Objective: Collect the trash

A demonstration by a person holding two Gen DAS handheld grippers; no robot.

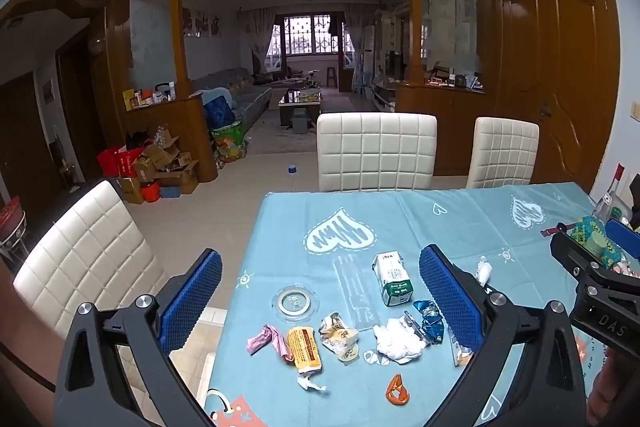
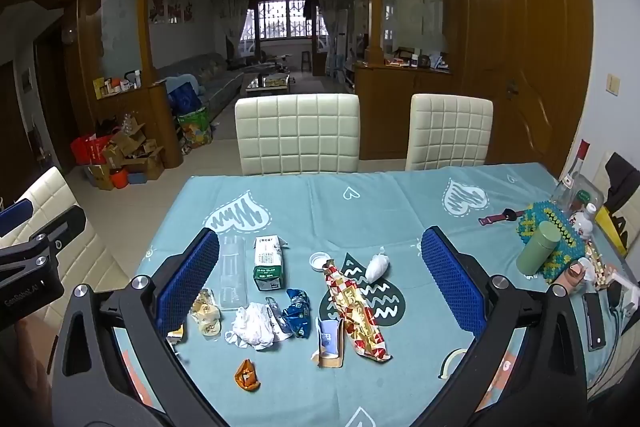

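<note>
Trash lies scattered on the blue tablecloth (image 1: 420, 223). In the left wrist view I see a milk carton (image 1: 393, 279), a crumpled white tissue (image 1: 398, 341), a blue foil wrapper (image 1: 430, 319), a yellow packet (image 1: 305, 349), a pink wrapper (image 1: 266, 339) and an orange scrap (image 1: 397, 391). My left gripper (image 1: 320, 299) is open and empty above them. In the right wrist view the carton (image 2: 269, 263), the tissue (image 2: 256, 323), a red and gold wrapper (image 2: 356, 311) and the orange scrap (image 2: 247, 375) lie between the fingers of my right gripper (image 2: 320, 287), which is open and empty.
White padded chairs (image 1: 376, 151) stand at the far side and one (image 1: 84, 259) at the left. At the table's right are a green flask (image 2: 536, 253), a beaded box (image 2: 556, 235), a glass bottle (image 2: 574, 175) and a phone (image 2: 596, 319). Cardboard boxes (image 1: 160, 167) lie on the floor.
</note>
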